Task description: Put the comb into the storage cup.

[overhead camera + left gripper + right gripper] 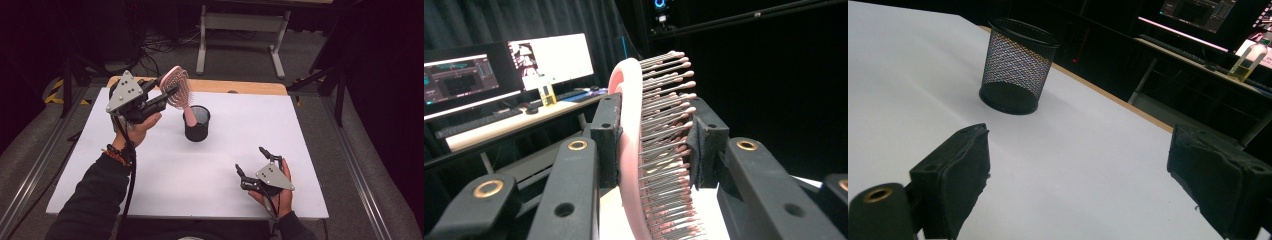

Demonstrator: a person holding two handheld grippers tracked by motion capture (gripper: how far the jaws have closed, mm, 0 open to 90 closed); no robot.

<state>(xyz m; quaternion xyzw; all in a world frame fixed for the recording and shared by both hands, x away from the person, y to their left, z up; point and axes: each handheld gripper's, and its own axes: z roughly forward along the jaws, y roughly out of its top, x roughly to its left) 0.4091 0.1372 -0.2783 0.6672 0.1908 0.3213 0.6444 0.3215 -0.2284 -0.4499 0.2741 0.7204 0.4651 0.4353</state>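
Progress, judged: brush is picked up, drop into cup not yet done. L gripper [167, 92] clamps pink hairbrush [178, 87] by its head, one jaw on the back, other on the bristles [664, 125]. Handle tip hangs at rim of mesh cup [197, 123], which stands nr the desk's [150, 175] far edge, centre. R gripper [254, 162] rests nr the front right corner, jaws wide, empty.

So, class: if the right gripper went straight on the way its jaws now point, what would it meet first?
Probably nothing at once. The right gripper points with open jaws over bare white table, and the black mesh cup stands left of that line. Depth beyond the far edge is unclear.
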